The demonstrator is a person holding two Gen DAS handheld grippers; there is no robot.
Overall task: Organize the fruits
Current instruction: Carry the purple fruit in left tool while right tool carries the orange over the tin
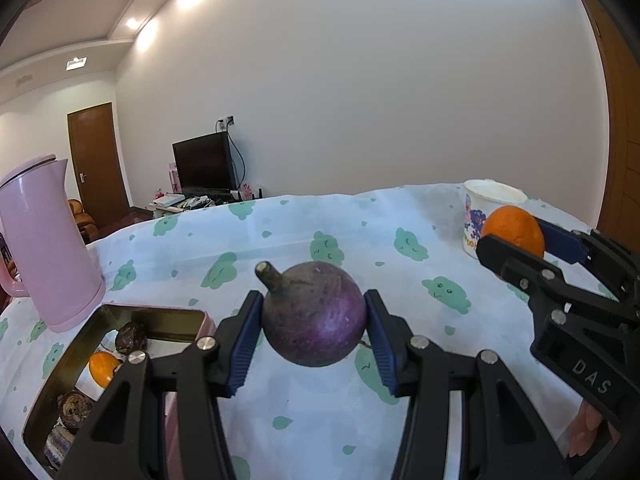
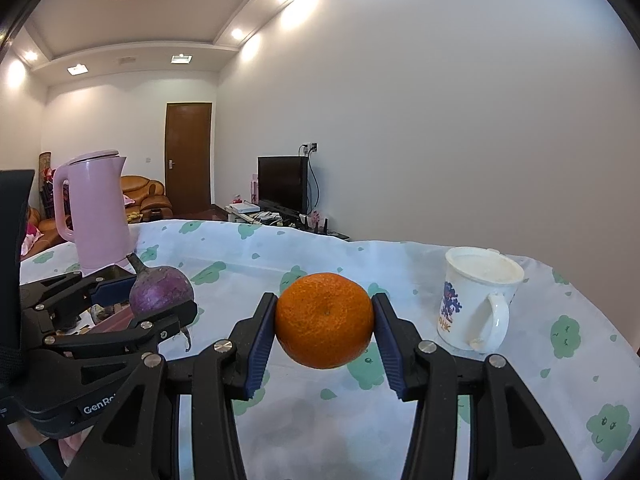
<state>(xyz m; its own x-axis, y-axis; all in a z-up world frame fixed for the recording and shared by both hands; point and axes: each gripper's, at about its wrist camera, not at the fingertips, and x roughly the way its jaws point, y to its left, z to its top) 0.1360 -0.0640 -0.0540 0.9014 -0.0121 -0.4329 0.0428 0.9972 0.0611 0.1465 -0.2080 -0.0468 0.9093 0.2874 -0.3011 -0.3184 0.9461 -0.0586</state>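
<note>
Above the cloud-print tablecloth [image 1: 304,216], both grippers carried fruit toward the tin.
Left wrist view: the left gripper [image 1: 315,330] clamped a purple fruit [image 1: 315,314] just right of the tin [image 1: 120,312], which already held fruit. Right wrist view: the right gripper [image 2: 325,322] squeezed an orange [image 2: 324,320] beside a mug [image 2: 476,296]. Next, probably lowering each into free tin space.

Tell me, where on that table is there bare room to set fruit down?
The widest bare cloth lies mid-table, between the pink kettle and the white mug. The metal tin beside the kettle is crowded with fruit.
</note>
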